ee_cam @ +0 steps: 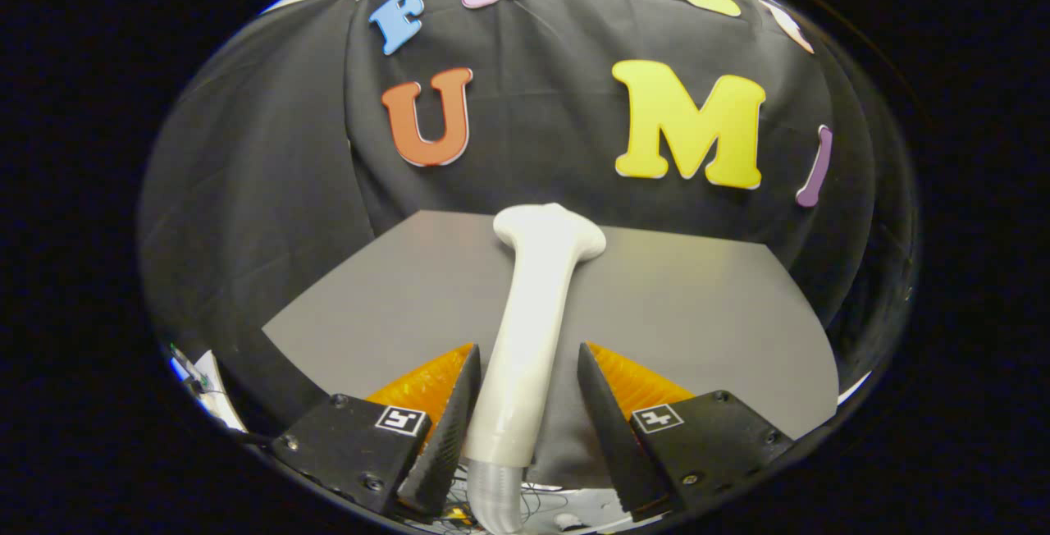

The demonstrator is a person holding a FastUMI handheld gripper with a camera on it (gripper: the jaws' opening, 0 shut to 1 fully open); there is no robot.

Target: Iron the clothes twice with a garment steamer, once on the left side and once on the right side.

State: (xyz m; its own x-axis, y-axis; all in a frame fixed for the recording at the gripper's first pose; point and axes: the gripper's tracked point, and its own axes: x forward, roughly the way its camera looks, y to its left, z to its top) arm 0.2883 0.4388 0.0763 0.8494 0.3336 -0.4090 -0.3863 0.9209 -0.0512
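Steamer wand (pixel 533 305) stands nearly upright between the gripper (pixel 525 371) fingers, its flared head raised toward the grey garment (pixel 681 305) spread flat beyond, probably so steam can meet the cloth. Left finger (pixel 451 412) lies against the handle; the right finger (pixel 603 412) stands a little apart from it, so the jaws look partly spread rather than pinching. A ribbed hose (pixel 496 490) trails from the handle's base.

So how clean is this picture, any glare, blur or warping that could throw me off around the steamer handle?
Gripper view: strong fisheye bowing, so the grey rectangular table top has curved edges; the white plastic garment steamer is sharp along its handle, with soft sheen but no blown-out glare; its ribbed grey hose is dimmer. The gripper stands open, the handle between its fingers; whether either touches it is unclear.
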